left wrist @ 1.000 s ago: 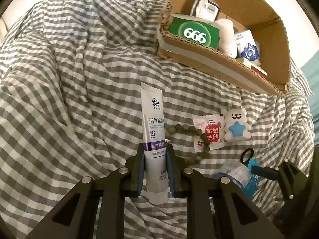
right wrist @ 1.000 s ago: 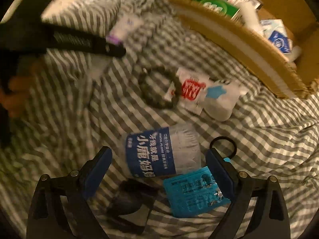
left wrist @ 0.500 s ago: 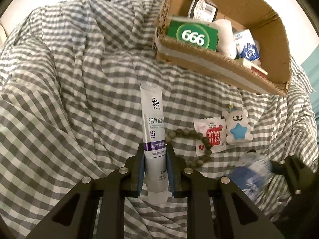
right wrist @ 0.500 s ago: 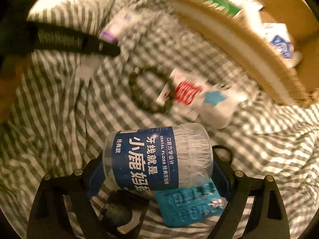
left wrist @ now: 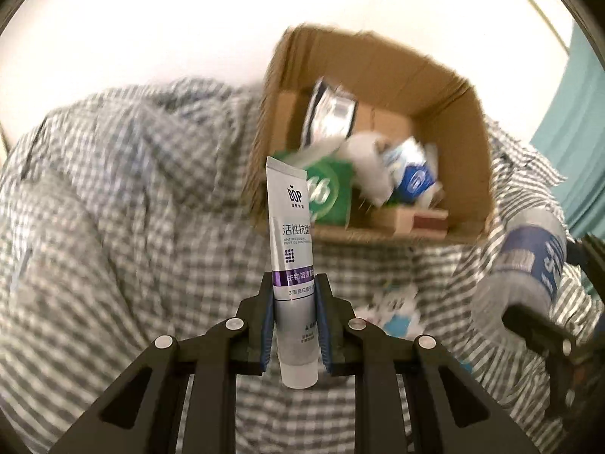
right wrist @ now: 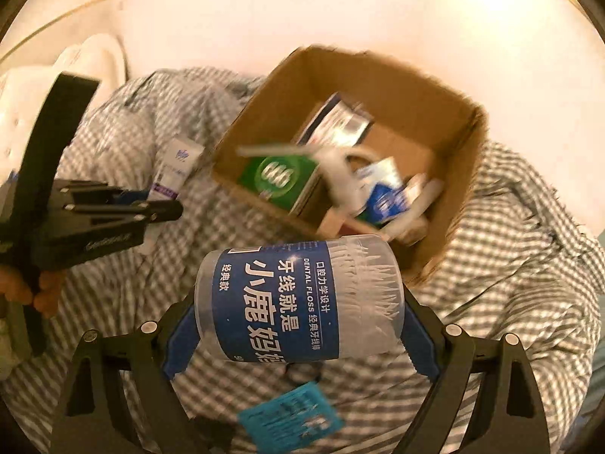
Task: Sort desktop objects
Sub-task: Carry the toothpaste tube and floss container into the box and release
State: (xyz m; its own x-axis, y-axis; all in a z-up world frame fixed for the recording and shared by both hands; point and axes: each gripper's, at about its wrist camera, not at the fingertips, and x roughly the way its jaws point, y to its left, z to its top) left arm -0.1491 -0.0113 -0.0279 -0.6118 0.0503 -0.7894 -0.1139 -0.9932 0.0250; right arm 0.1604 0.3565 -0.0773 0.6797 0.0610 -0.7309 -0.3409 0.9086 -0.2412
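Toothpaste tube (left wrist: pixel 293 265) stands upright, cap down; floss jar (right wrist: pixel 298 299) lies crosswise.

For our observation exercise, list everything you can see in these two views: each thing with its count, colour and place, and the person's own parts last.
toothpaste tube: one, white and purple, clamped upright in the left tongs
dental floss jar: one, clear with blue label, held sideways in the right tongs
cardboard box: one, brown, open, on the cloth behind
green carton: one, green and white, inside the box
blue-white packet: one, inside the box
checked cloth: one, grey and white, under everything
blue packet: one, teal, on the cloth below the jar
left tongs: black, blue pads
right tongs: black, blue pads
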